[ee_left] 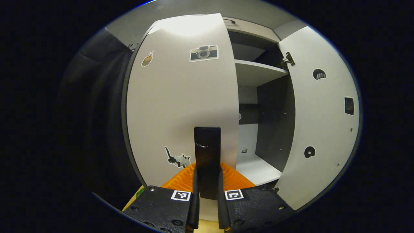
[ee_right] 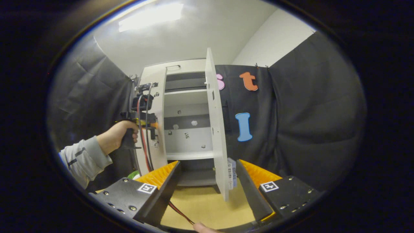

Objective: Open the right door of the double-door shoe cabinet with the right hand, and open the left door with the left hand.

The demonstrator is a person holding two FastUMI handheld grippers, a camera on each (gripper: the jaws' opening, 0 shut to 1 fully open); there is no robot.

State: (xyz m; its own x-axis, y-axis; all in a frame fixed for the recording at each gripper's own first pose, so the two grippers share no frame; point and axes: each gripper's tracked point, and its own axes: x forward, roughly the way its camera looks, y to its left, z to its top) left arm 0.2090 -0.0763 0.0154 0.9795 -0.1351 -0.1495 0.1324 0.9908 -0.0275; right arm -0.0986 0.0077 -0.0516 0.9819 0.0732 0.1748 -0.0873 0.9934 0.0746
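The white shoe cabinet (ee_right: 186,97) has its right door (ee_left: 323,123) swung wide open, seen edge-on as the right door (ee_right: 216,129) in the right gripper view. A black vertical handle (ee_left: 207,142) sticks out from the sticker-covered left door (ee_left: 174,106). My left gripper (ee_left: 207,176) is shut on that handle, both fingers pressing its sides. A hand holds the left gripper (ee_right: 142,119) against the left door (ee_right: 152,136), which stands partly open. My right gripper (ee_right: 208,163) is open, fingers wide apart, with the right door's lower edge between them and untouched.
Inside the cabinet are white shelves (ee_left: 258,72) and a dark back panel. Black cloth walls (ee_right: 307,129) close in on both sides. The floor (ee_right: 207,204) is tan, with a red cable (ee_right: 179,212) trailing over it. A grey sleeve (ee_right: 81,158) reaches in from the left.
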